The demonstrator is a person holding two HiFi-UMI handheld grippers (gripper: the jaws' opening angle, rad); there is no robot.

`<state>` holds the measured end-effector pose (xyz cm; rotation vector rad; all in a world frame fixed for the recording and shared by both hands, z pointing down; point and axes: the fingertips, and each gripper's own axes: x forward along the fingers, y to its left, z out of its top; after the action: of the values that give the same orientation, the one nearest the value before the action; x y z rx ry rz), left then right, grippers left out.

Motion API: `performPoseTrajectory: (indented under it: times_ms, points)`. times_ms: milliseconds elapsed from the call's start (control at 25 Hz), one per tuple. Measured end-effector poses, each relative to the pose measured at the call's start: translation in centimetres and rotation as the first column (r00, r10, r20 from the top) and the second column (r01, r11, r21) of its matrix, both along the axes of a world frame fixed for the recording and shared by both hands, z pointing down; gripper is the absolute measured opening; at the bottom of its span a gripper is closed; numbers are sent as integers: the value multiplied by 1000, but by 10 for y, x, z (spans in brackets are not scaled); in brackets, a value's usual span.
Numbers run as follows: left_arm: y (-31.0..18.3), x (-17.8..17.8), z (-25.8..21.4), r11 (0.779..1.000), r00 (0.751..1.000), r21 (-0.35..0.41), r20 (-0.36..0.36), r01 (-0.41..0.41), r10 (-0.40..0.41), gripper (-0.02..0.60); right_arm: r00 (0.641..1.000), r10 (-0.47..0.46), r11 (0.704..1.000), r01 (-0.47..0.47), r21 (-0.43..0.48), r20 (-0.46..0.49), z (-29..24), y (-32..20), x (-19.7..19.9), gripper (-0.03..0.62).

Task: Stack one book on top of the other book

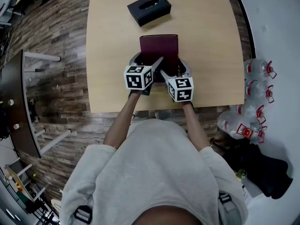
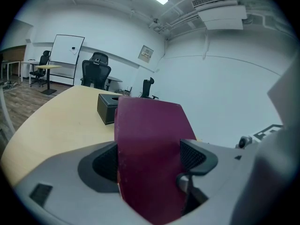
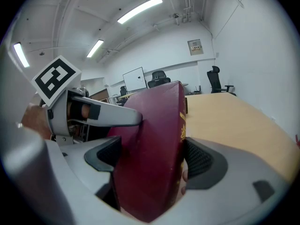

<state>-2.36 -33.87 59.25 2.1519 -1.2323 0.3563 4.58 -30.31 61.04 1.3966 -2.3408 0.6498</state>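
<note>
The maroon book is above the near half of the pale wooden bench, its near end caught from both sides. From the left gripper view it tilts up and away, its far edge showing above the bench top behind it. I cannot tell whether any part of it touches the wood. Only this one book can be made out.

The left hand-held gripper is clenched on the book's left near corner, a ribbed pad pressed against each cover. The right hand-held gripper grasps the right near corner the same way, next to the spine, where a little gold lettering runs. The two marker cubes sit close together just in front of the person's bare forearms.

Further along the bench, well apart from the book, lies a black tissue box. On the floor to the right of the bench stand several large clear water bottles with red caps. Black office chairs and a whiteboard stand at the far wall.
</note>
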Motion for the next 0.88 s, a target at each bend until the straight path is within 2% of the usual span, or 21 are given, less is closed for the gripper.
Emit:
performPoseTrajectory:
  times_ms: [600,880]
  points:
    - [9,2,17,999,1000,-44,19,-4,5,402,999,17,998,-14,-60,43,16,11,1,426]
    - [3,5,29,998,999,-67,31,-9,11,402,997,23,992,-14,-122,69,26,7,4,430]
